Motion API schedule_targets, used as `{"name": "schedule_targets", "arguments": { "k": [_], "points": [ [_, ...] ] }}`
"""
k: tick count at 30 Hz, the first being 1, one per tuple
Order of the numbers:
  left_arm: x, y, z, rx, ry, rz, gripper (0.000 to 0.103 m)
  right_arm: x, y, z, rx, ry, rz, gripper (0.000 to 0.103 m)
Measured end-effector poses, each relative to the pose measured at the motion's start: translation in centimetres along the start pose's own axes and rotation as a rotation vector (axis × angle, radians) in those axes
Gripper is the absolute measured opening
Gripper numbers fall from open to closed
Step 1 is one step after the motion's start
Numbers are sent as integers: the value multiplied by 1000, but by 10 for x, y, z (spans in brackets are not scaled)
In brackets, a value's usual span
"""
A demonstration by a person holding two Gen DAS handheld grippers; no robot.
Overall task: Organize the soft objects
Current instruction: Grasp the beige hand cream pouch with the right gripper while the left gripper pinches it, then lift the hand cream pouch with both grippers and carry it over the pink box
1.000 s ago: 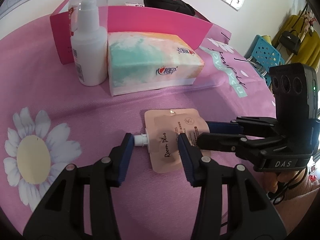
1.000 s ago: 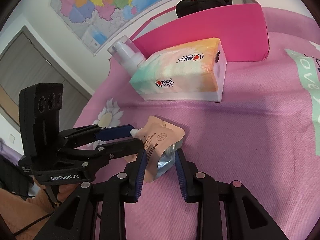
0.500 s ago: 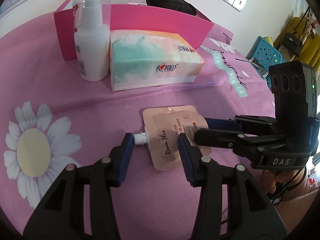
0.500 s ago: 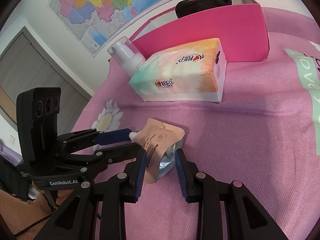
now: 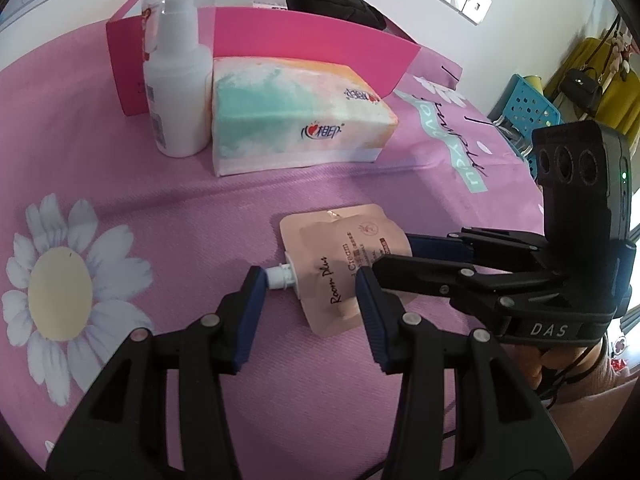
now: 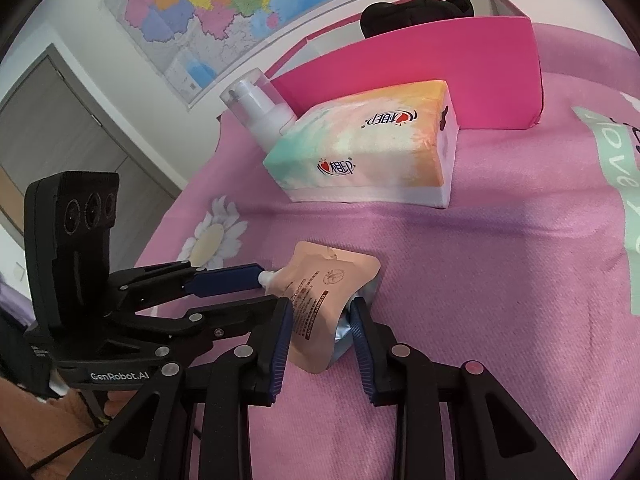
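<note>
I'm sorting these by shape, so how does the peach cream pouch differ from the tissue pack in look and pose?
The cream pouch is a thin peach sachet lying flat with a white spout; the tissue pack is a thick block printed in teal and orange, with no spout. The pouch lies between the fingers of the left gripper and right gripper; the tissue pack sits apart, beside the white pump bottle. Both rest on the pink cloth.

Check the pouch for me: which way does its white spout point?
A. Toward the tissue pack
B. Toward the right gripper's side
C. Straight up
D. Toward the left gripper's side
D: the pouch lies flat on the pink cloth, and its white spout sits right by the left gripper's outer finger.
</note>
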State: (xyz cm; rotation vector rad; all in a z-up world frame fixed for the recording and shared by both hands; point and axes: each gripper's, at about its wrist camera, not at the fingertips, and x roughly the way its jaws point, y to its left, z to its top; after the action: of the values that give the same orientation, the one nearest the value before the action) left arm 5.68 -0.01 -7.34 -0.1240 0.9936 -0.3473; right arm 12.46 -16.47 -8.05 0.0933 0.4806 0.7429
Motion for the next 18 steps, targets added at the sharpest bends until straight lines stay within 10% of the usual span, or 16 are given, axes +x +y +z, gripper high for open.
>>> {"name": "schedule_targets", "arguments": {
  "k": [18],
  "points": [
    [-31, -11, 19, 25, -98, 2, 48, -28, 12, 11, -50, -76, 7, 30]
  ]
}}
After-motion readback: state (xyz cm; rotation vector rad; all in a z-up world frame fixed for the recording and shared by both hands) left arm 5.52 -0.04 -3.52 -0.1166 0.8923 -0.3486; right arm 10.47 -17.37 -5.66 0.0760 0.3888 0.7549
